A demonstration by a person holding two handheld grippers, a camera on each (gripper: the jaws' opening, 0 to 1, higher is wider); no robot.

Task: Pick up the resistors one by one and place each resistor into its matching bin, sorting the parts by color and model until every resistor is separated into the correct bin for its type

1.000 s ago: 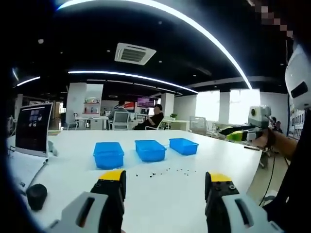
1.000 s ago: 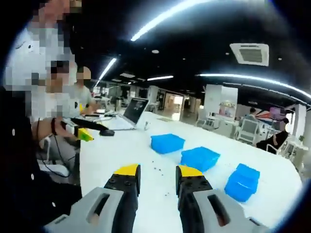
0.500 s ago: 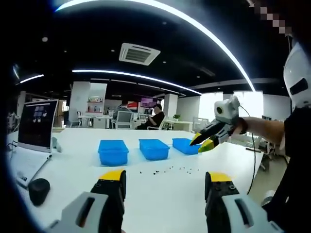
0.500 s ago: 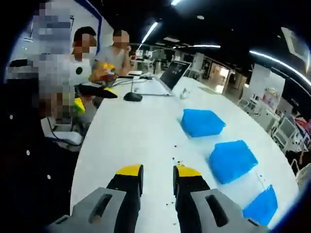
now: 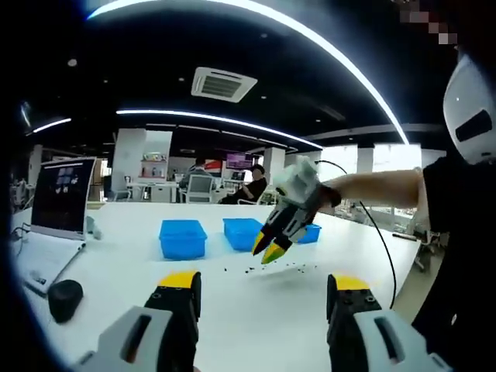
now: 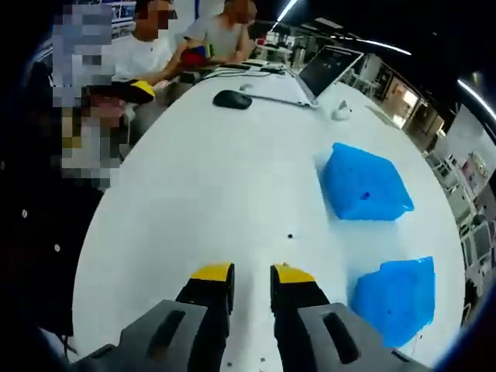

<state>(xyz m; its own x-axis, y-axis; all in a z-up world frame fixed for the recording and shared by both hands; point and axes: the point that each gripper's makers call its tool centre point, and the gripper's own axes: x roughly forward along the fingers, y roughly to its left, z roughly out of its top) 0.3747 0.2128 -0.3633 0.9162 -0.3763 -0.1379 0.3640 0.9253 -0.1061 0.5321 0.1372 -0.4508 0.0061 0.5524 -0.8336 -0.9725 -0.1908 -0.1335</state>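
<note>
Dark ceiling (image 5: 155,46), curved light strips (image 5: 325,54), ceiling vent (image 5: 223,84), bright windows (image 5: 341,159)

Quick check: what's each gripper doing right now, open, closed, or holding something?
Left gripper: open, jaws wide apart, nothing between them.
Right gripper: jaws nearly together with a narrow gap, holding nothing, above the white table.

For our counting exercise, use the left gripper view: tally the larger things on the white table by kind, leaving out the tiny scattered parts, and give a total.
Blue plastic bins: 3
Open laptop: 1
Black computer mouse: 1
Total: 5
</note>
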